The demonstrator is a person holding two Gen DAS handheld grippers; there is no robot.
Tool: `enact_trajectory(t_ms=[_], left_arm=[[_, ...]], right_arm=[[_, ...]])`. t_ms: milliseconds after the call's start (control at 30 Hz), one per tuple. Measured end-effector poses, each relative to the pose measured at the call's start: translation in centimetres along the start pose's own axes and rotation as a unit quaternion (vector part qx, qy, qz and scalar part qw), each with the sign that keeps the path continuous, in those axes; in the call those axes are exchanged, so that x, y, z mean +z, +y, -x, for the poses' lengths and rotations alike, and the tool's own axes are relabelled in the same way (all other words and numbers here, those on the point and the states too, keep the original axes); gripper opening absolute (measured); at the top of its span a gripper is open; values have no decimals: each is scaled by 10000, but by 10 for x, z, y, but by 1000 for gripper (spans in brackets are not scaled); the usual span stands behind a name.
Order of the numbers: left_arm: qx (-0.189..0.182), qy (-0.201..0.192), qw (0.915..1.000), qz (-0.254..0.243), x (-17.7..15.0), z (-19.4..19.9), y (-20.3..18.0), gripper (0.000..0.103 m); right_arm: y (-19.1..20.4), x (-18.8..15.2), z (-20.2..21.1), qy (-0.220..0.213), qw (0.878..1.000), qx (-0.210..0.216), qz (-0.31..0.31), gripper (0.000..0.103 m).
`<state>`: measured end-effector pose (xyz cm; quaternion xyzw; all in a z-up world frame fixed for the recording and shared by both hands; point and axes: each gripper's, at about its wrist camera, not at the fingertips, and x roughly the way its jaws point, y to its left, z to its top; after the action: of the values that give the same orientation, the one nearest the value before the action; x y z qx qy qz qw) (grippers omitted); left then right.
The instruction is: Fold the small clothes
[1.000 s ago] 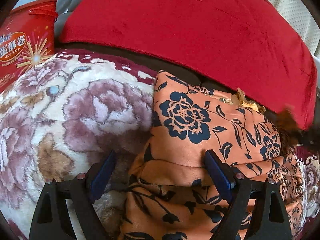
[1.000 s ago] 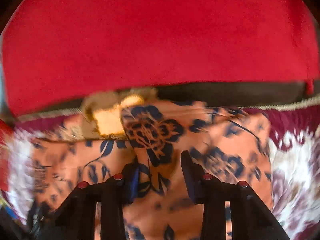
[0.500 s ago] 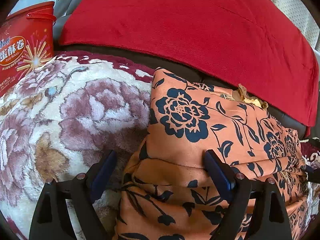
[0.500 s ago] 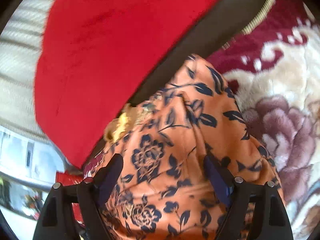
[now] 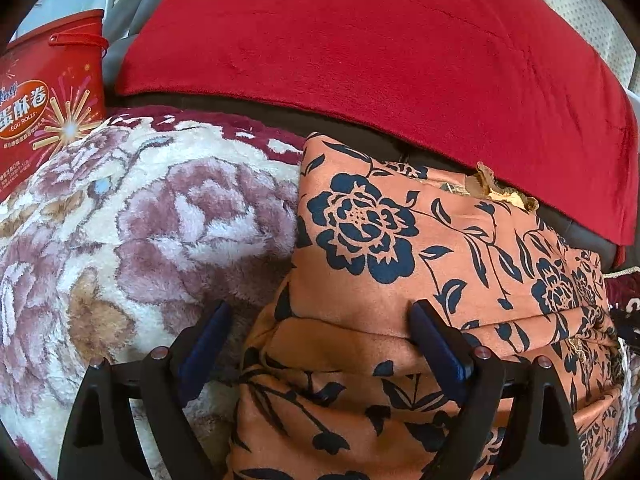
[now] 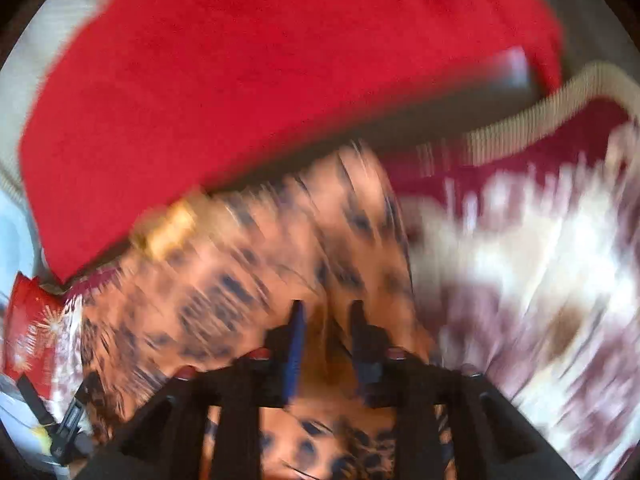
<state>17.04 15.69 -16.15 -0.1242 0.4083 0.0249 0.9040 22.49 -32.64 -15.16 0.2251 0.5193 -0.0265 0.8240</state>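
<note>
Apparently mid-fold: an orange garment (image 5: 420, 280) printed with dark blue flowers lies partly doubled over on a plush floral blanket (image 5: 140, 220), with one layer's edge running crosswise just ahead of the left gripper (image 5: 320, 328).

That left gripper's jaws stand wide apart and grasp nothing. The left fingertip is over the blanket, just off the garment's side edge; the right fingertip rests on or just above the cloth near the crosswise edge — contact cannot be judged. Beyond the jaws lies a red cushion (image 5: 380, 52), and far off to their left stands a red egg-roll box (image 5: 44, 96).

The right wrist view is heavily smeared by motion. The right gripper (image 6: 326, 320) has its jaws drawn close, with a narrow ridge of the orange fabric rising between them. It appears pinched, though the blur leaves the grip uncertain.

Judging from this, the right gripper is carrying a pinched part of the cloth across — next it likely needs laying flat and square on the layer beneath, while the left one steadies or smooths its side.
</note>
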Motion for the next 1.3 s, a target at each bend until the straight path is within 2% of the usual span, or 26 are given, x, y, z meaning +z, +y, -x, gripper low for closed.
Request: enact_trajectory(t_ms=[33, 67, 100, 233, 367, 400, 433, 467, 500, 567, 600, 633, 700, 733, 767, 800, 867, 900, 933, 1000, 1067, 1133, 1167, 1200, 1267, 1300], left_arm=[[-4, 6, 10000, 7, 0, 0, 0, 91], [4, 11, 10000, 12, 0, -1, 0, 91], [24, 12, 10000, 10, 0, -1, 0, 92], [79, 9, 10000, -43, 0, -3, -3, 93], [45, 3, 10000, -28, 0, -2, -2, 93], [43, 4, 10000, -32, 0, -2, -2, 93], [34, 9, 10000, -30, 0, -2, -2, 93], [25, 16, 10000, -25, 1, -2, -1, 93], [20, 27, 10000, -19, 1, -2, -1, 93], [21, 48, 10000, 0, 3, -1, -2, 93], [16, 55, 10000, 21, 5, -1, -3, 93], [18, 59, 10000, 14, 4, -2, -3, 93], [48, 56, 9999, -108, 3, -1, -5, 93], [41, 53, 9999, -145, 2, 0, -4, 93], [28, 39, 9999, -158, 1, 1, -4, 93], [16, 7, 9999, -159, 0, 4, -2, 93], [1, -62, 9999, -132, -1, 11, 0, 93], [-27, -148, 9998, -106, -1, 18, 2, 93], [-57, -231, 9997, -97, -3, 24, 3, 93], [-111, -337, 9993, -78, -8, 37, 5, 93], [-155, -311, 9993, -125, -12, 47, 4, 93], [-242, -206, 9994, -162, -18, 64, 6, 93], [-307, -225, 9992, -136, -22, 76, 9, 93], [-368, -251, 9990, -100, -27, 90, 14, 93], [-429, -205, 9989, -42, -35, 109, 22, 93], [-482, -154, 9987, 55, -41, 120, 28, 93]], right_arm=[[-9, -5, 4, -161, 9997, 154, -113, 46], [-13, -8, 13, -360, 9985, 365, -187, 69], [-15, -8, 22, -479, 9971, 535, -240, 81], [-1, 18, 47, -688, 9934, 920, -14, 82], [4, 41, 7, -217, 9951, 940, -223, 81], [2, 46, -7, 26, 9953, 916, -298, 77], [4, 49, -19, 229, 9952, 917, -245, 66], [15, 51, -25, 317, 9965, 766, 102, 26], [28, 50, -23, 287, 9971, 556, 440, 14], [53, 44, 0, -241, 9926, 10, 1193, 14], [57, 45, 8, -608, 9862, -436, 1476, 14], [55, 44, 3, -722, 9805, -881, 1602, 13], [38, 45, -28, -191, 9810, -1267, 1460, 15], [31, 43, -31, -119, 9838, -1154, 1365, 15], [26, 37, -20, -345, 9866, -978, 1259, 18], [24, 34, -11, -443, 9891, -815, 1141, 29], [19, 25, 17, -591, 9924, -461, 980, 65], [17, 17, 38, -844, 9925, -242, 847, 83], [25, 10, 45, -1054, 9916, -20, 748, 87], [29, 0, 57, -1130, 9897, 602, 647, 87], [25, 0, 52, -769, 9883, 1217, 508, 87], [13, 0, 20, -87, 9840, 1765, 232, 87], [7, -2, 6, 173, 9849, 1722, 88, 83], [-7, -3, -5, 283, 9855, 1657, -217, 72], [-18, -5, 13, 2, 9832, 1765, -467, 74], [-14, -7, 28, -149, 9866, 1604, -266, 75]])
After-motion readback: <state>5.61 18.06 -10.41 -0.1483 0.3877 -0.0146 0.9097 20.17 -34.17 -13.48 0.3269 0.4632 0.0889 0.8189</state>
